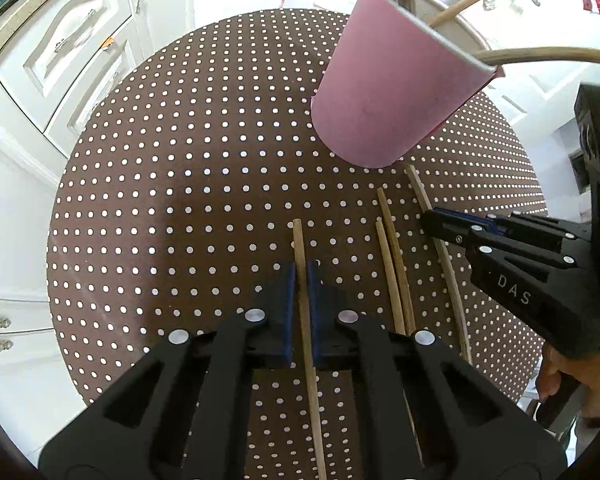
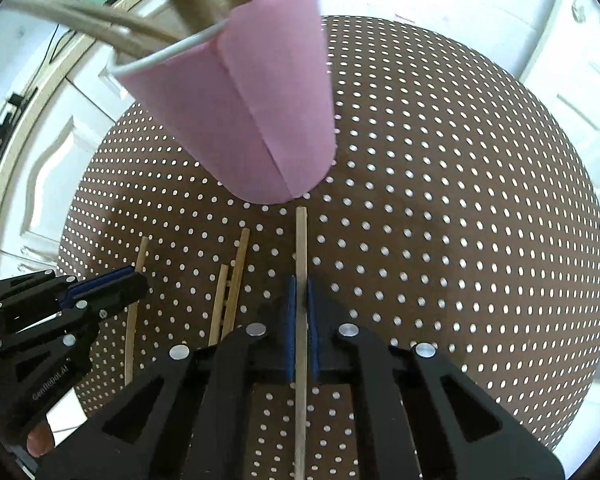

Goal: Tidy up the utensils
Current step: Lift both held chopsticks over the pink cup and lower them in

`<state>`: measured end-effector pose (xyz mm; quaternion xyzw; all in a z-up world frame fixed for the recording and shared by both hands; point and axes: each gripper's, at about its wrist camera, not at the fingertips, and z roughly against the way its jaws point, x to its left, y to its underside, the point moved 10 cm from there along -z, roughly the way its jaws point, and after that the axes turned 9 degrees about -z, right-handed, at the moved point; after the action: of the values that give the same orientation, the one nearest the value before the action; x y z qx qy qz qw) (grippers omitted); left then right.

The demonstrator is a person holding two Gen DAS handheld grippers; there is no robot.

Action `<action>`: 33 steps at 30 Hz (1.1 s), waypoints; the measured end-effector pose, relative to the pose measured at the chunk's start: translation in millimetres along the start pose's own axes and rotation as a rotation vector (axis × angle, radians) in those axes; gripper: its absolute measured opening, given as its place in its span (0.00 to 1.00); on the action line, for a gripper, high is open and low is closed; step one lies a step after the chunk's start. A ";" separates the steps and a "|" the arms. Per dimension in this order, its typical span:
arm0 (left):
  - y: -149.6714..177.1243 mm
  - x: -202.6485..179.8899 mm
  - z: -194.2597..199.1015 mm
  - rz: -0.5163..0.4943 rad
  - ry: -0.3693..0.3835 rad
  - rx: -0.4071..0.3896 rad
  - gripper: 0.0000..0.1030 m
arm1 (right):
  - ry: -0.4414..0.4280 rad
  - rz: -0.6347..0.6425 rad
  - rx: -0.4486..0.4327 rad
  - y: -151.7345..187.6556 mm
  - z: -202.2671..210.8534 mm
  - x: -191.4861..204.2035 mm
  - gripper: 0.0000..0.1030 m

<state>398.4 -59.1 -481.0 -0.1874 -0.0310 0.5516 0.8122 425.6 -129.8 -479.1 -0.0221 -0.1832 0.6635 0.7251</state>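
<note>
A pink paper cup [image 1: 384, 92] stands on the round brown dotted table [image 1: 180, 200], with several wooden utensils sticking out of it. My left gripper [image 1: 300, 276] is shut on a wooden chopstick [image 1: 298, 240] that lies on the table and points towards the cup. My right gripper [image 2: 300, 288] is shut on another chopstick [image 2: 301, 240], whose tip nearly reaches the cup [image 2: 252, 120]. Each gripper also shows in the other view: the right gripper [image 1: 430, 222] and the left gripper [image 2: 138, 280]. Two loose chopsticks [image 1: 392, 248] lie side by side between the held ones.
White cabinet doors [image 1: 60, 60] with metal handles surround the table on the left and far side. The table's edge curves close behind the cup. A person's fingers [image 1: 552, 376] hold the right gripper's handle. The table's dotted right half [image 2: 460, 200] carries nothing.
</note>
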 end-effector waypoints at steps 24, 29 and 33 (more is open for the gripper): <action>-52.8 -39.2 135.7 -0.206 0.124 -0.269 0.05 | -0.174 -0.183 -0.381 -21.1 177.7 4.7 0.04; -59.7 -46.0 164.6 -0.237 0.140 -0.333 0.05 | -0.165 -0.152 -0.453 -17.6 209.6 14.4 0.04; -66.1 -48.9 182.6 -0.249 0.148 -0.374 0.05 | -0.160 -0.137 -0.495 -19.9 225.1 18.7 0.04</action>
<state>390.9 -75.4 -281.6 -0.3691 -0.0958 0.4168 0.8251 379.1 -161.5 -259.4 -0.1340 -0.3976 0.5473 0.7242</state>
